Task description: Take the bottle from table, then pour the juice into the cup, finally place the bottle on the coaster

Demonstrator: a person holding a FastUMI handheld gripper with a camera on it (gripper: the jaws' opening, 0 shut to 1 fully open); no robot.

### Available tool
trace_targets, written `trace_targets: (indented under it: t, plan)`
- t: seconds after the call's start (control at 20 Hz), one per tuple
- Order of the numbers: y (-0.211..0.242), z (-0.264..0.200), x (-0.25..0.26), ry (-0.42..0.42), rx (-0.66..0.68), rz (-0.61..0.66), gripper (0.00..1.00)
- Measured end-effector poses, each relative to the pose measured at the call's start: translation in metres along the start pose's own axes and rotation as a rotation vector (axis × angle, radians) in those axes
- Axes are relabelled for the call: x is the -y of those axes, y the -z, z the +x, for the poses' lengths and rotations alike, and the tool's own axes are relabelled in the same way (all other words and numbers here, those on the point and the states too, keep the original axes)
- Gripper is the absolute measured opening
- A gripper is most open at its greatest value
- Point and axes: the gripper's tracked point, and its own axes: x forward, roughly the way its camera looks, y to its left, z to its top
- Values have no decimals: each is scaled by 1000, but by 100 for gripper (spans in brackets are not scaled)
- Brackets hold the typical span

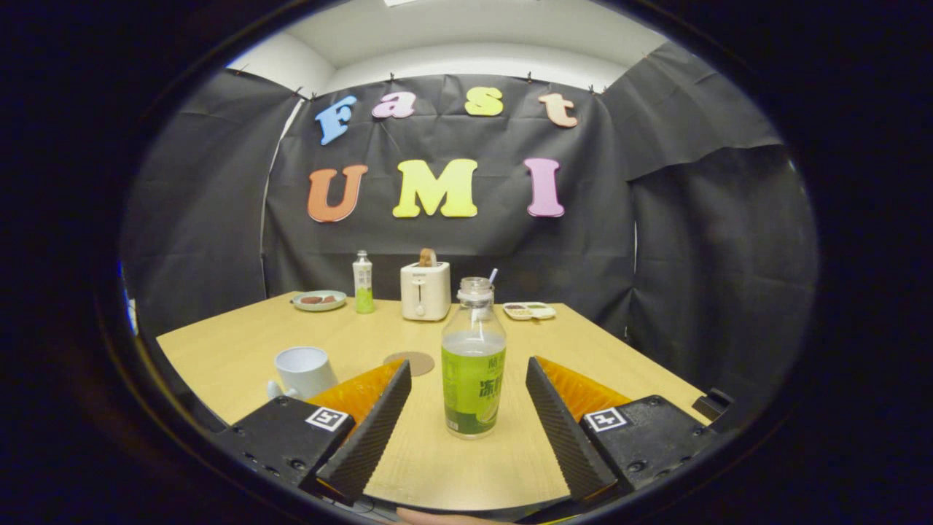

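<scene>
- Gripper view has the bottle (473,357) dead centre: uncapped, upright on the worktop (233,350), green juice filling most of it, standing between the two fingers.
- Jaws spread wide, released, a clear gap either side of the bottle; the gripper (469,394) is grasping nothing yet.
- Step in hand looks like the take: lined up, not closed.
- Next move calls for a squeeze on the label band, then a level lift, since the neck is open.
- Off to the left waits the white cup (305,370); the round coaster (410,362) lies just beyond the left finger.
- Further back stand a toaster (425,290) and a second bottle (362,282).
</scene>
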Motion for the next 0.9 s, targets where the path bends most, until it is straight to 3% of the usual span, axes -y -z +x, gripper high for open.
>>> trace_targets:
  t: [0.7,0.9]
  plan:
    - [13,73,0,9,-19,9,100]
    - [25,88,5,47,-52,-12,98]
